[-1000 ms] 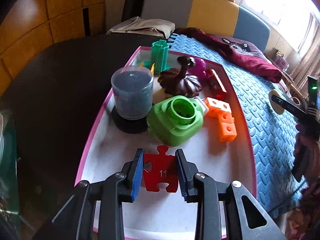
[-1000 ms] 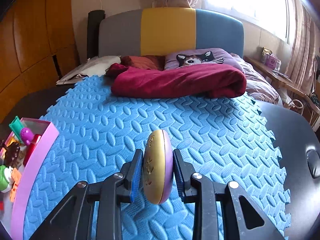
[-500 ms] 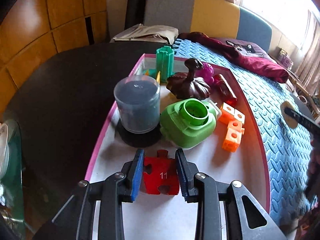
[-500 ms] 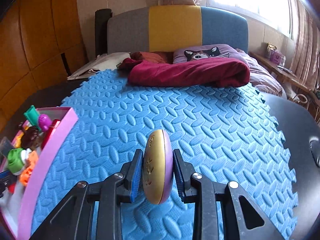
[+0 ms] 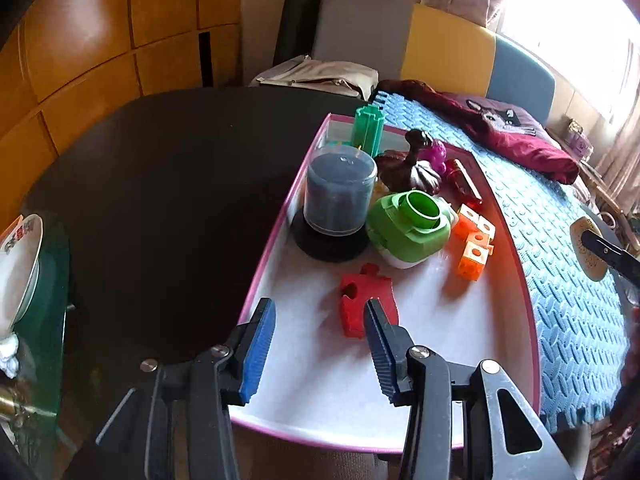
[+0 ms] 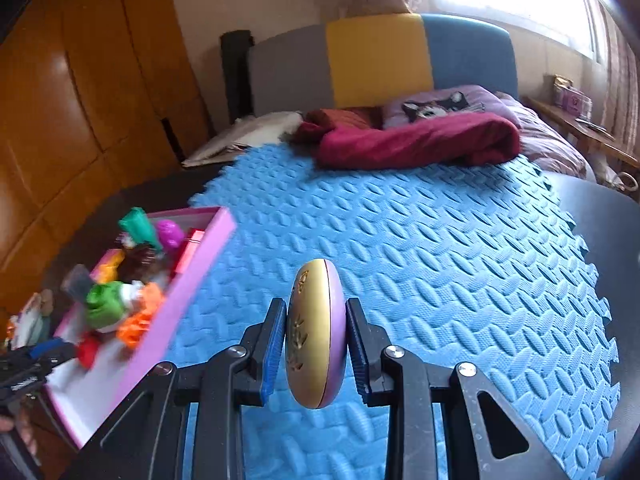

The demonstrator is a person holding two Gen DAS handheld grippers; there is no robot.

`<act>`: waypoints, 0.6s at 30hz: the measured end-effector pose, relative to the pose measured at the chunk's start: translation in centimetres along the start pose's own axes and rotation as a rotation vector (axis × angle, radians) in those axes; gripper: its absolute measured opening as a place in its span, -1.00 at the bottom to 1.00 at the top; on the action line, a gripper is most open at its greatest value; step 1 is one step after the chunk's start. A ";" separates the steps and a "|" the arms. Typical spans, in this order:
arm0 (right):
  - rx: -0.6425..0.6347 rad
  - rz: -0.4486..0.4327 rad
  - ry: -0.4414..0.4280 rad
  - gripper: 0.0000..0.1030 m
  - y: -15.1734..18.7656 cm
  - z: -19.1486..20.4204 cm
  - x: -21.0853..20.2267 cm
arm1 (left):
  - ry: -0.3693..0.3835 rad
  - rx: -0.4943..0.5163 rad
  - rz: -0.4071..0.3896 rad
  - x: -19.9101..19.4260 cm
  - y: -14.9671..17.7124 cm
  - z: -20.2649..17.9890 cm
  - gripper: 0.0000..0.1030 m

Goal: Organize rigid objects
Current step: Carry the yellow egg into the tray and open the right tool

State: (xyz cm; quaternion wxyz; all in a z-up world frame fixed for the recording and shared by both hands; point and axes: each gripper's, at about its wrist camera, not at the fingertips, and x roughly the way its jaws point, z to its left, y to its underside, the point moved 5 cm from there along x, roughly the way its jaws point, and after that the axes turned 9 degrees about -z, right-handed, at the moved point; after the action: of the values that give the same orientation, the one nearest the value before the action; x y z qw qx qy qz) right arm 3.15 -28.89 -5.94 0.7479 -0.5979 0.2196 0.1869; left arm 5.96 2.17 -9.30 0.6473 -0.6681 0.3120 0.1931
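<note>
Rigid objects under handling: two noted, one per hand.

Left hand-held gripper (image 5: pixel 318 312): spread wide, holding nothing, hovering over the near end of the pink-rimmed tray (image 5: pixel 272 248). Red puzzle piece (image 5: pixel 360 296) lying flat on the white tray floor just ahead of the right fingertip, partly overlapped by it in view; contact cannot be confirmed. Further ahead: green capped container (image 5: pixel 408 224), clear cylinder (image 5: pixel 340 196) on a black base ahead and to the left, orange blocks (image 5: pixel 474 248) ahead and to the right. Dark desk (image 5: pixel 160 180) off to the left.

Right hand-held gripper (image 6: pixel 316 312): pinching a gold-and-purple oval case (image 6: pixel 316 332) edge-on between both pads, held above the blue foam mat (image 6: pixel 440 260). Tray well off to the left of this gripper; blurred there, small contents hard to tell apart.

Step in hand, as judged: puzzle piece set down in the tray; oval case lifted and awaiting placement.

Next move, as judged: carry the case left over the tray wall, lower onto bare white floor near the puzzle piece, then spread the pads. Left gripper to be kept out of that path. Edge-on hold noted as a roll risk on release; flat placement advised.
</note>
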 end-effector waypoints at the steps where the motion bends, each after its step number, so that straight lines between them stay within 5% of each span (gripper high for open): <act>1: -0.001 -0.004 -0.020 -0.43 -0.1 0.7 -0.4 | 0.003 -0.003 -0.004 -0.2 0.0 0.0 0.07; 18: -0.080 0.115 -0.263 -0.43 3.3 13.8 -2.1 | -0.017 0.006 -0.030 -2.7 1.1 -0.2 0.74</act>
State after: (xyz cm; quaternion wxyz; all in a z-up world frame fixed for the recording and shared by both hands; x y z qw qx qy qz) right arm 1.08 -14.71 -4.80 0.7339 -0.5839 0.1459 0.3149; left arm 3.21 2.41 -8.32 0.6547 -0.6691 0.2970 0.1881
